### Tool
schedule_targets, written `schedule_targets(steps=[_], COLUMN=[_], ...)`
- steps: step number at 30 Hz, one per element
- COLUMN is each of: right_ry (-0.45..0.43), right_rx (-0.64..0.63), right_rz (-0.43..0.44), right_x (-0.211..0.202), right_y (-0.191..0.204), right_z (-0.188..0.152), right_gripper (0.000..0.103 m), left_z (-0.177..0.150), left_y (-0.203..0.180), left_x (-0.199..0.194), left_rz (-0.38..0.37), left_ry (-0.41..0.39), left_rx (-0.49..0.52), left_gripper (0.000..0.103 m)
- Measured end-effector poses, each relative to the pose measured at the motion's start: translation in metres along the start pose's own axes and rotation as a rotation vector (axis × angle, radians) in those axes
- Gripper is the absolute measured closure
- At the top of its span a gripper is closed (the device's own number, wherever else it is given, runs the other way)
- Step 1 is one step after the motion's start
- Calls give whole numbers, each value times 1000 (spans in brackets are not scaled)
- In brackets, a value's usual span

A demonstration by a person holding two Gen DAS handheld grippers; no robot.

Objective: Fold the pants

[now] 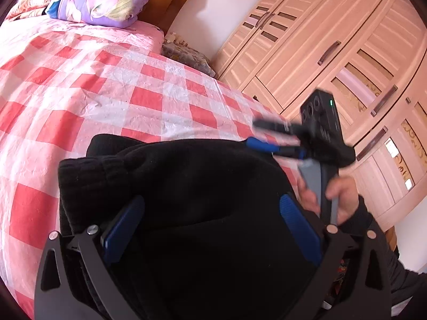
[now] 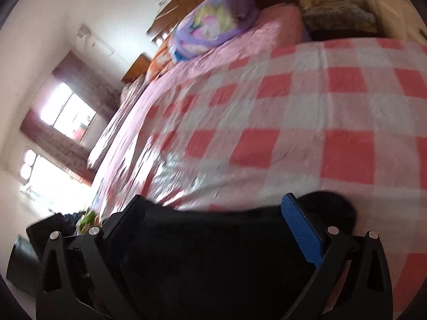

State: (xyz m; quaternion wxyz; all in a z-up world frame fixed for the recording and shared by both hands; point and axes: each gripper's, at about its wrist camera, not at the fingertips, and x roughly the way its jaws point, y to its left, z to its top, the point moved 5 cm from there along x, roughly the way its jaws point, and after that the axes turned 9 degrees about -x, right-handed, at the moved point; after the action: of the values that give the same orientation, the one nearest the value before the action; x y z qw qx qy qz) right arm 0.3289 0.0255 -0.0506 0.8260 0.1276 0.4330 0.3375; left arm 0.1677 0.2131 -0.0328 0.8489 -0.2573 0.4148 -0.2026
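One pair of black pants (image 1: 186,200) fills the lower part of both views, bunched into a thick heap on the checked bedspread (image 1: 106,93) at the near edge of the bed. Its ribbed band shows at the left of the heap in my left view; the rest is folds too dark to read, and where the legs lie I cannot tell. My left tongs (image 1: 213,226) stand spread wide with the cloth mounded between the blue pads (image 1: 299,229), nothing pinched. My right tongs (image 2: 213,229) are likewise apart around the fabric; the left pad is lost in blur and shadow. From the left view, my right tongs (image 1: 269,144) appear smeared by motion just past the heap, a hand (image 1: 331,200) on the handle. Beyond lie a purple flowered quilt (image 1: 101,0) at the headboard, and a pale wooden wardrobe (image 1: 333,53). The window (image 2: 66,112) glare washes out the room's left side.
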Motion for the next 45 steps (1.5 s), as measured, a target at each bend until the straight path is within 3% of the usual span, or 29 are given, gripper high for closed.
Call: schedule_targets(steps=[1, 3, 5, 8, 12, 14, 16, 18, 21, 22, 26, 27, 31, 35, 38, 40, 45], right_ry=[-25, -48, -75, -107, -111, -44, 6, -16, 35, 30, -18, -21, 35, 119, 126, 128, 12], right_rx=[33, 37, -57, -236, -447, -545, -579, -468, -311, -277, -102, -71, -87, -134, -135, -135, -249], right_rz=[-29, 79, 80, 44, -93, -197, -243, -148, -91, -77, 40, 66, 60, 81, 88, 83, -47], right_x=[-8, -23, -54, -90, -122, -110, -87, -93, -104, -110, -136, -136, -127, -109, -108, -112, -144], right_y=[-3, 7, 31, 61, 84, 77, 37, 17, 0, -4, -27, -32, -22, -5, 2, 4, 23], right_z=[3, 1, -19, -56, -134, -169, -190, -193, -189, -187, -183, -184, -182, -188, -191, -192, -173], right_gripper=[4, 4, 4, 4, 4, 4, 4, 4, 4, 4, 4, 4, 4, 4, 4, 4, 4], left_z=[0, -1, -4, -18, -47, -62, -69, -71, -69, -67, -48, -43, -34, -38, -38, -38, -39], left_y=[0, 0, -6, -29, -38, -30, -26, -18, -20, -20, 2, 16, 62, 70, 64, 62, 45], left_x=[-1, -6, -20, -53, -58, -41, -31, -20, -22, -28, -81, -85, -66, -35, -26, -21, -20], left_rz=[-1, 1, 34, 17, 103, 187, 255, 352, 370, 347, 55, 49, 199, 202, 198, 237, 368], left_ry=[0, -11, -37, -127, -128, -78, -102, -106, -102, -101, -157, -146, -19, 113, 120, 121, 80], left_rx=[0, -10, -30, 32, 104, 135, 196, 240, 227, 205, -68, -132, -208, -210, -192, -174, -66], left_gripper=[2, 2, 2, 2, 2, 2, 2, 2, 2, 2, 2, 2, 2, 1, 1, 1, 1])
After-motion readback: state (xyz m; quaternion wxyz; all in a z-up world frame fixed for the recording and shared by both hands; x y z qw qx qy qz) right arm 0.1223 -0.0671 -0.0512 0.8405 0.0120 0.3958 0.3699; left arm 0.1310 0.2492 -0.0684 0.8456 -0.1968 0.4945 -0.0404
